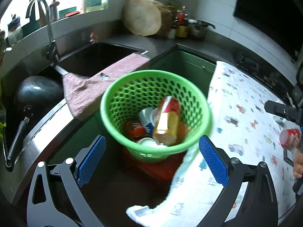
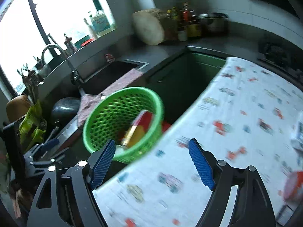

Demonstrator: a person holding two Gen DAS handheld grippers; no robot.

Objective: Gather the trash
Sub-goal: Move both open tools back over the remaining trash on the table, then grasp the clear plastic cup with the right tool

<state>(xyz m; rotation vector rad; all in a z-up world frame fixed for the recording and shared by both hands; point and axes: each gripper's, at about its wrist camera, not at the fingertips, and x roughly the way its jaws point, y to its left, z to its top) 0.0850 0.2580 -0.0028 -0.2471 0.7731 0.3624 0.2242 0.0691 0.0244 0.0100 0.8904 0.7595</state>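
cans [image 1: 166, 121] in basket [image 1: 151, 151], sink [image 1: 90, 56] behind

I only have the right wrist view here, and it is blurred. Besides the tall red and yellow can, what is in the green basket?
Observer: The left wrist view shows a white and blue paper cup and an orange-red can lying beside the tall can in the green basket.
Operator: Is the left hand-held gripper carrying anything?
Observer: No. The left hand-held gripper is open with nothing between its pads, and it points at the basket.
Operator: What does the basket stand on?
Observer: A low red base shows under its bottom.
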